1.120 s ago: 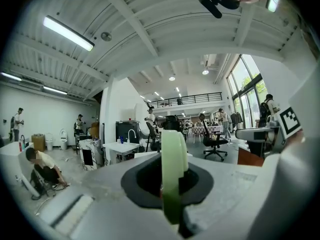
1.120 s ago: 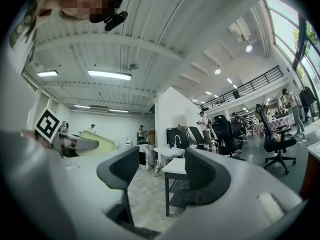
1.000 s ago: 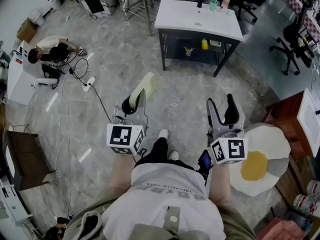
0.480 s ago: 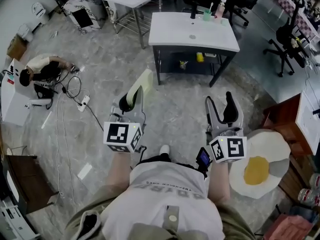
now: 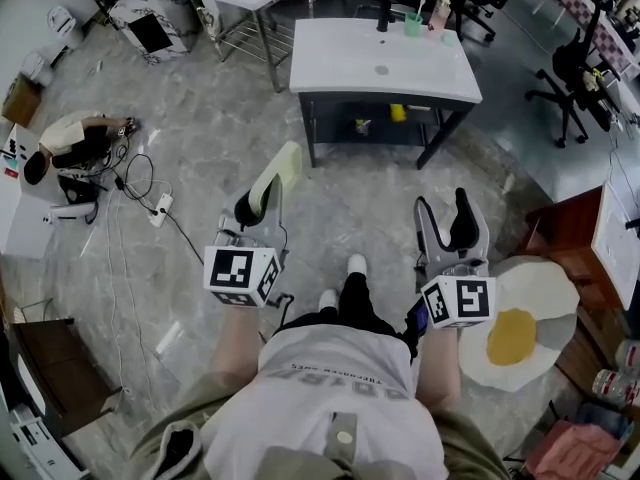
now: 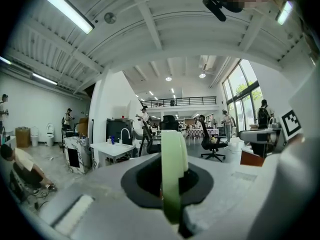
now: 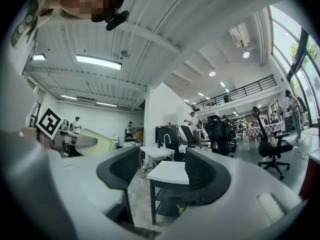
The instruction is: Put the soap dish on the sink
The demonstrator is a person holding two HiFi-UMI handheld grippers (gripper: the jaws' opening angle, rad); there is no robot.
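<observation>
pale green soap dish (image 5: 283, 168) sticks out of the left gripper (image 5: 258, 206) in the head view, and its lower end is hidden between the jaws. the white sink (image 5: 350, 63) stands well apart ahead; the small items (image 5: 425, 18) at its far edge are too small to tell. an egg-shaped rug (image 5: 520, 333) lies partly behind the cube of the right gripper (image 5: 448, 223). in the left gripper view the jaws are clenched on the dish, which is seen edge-on. in the right gripper view the jaws are released and empty, and the far sink shows between them.
</observation>
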